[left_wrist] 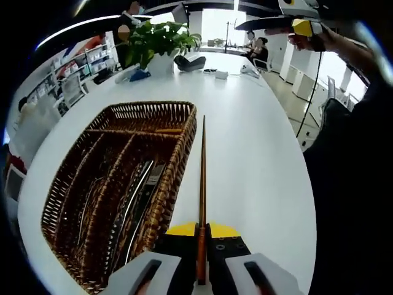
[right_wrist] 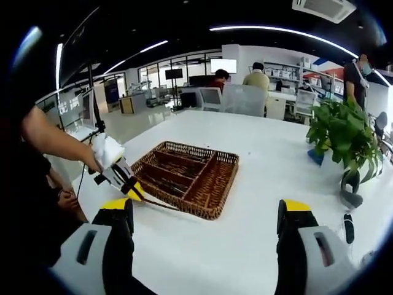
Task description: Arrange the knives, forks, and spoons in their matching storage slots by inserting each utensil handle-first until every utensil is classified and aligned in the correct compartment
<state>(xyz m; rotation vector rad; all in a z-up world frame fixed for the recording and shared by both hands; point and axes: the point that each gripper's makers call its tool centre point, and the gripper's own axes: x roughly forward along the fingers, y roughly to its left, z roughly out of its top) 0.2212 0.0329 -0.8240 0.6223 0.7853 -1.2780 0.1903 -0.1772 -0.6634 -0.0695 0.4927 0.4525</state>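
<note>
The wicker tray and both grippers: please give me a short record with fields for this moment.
tray: wicker tray with long slots, on the white table
tray contents: dark utensils lying in the slots
left gripper: jaws shut on a thin brown stick, beside the tray
right gripper: jaws open, holding nothing
background: potted plant

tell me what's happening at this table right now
A person is sorting cutlery into a brown woven wicker tray with compartments on a white table. The left gripper is shut on a long thin brown stick-like utensil, held beside the tray's right rim. Several utensils already lie in the compartments. The right gripper hangs open above the table, holding nothing.
</note>
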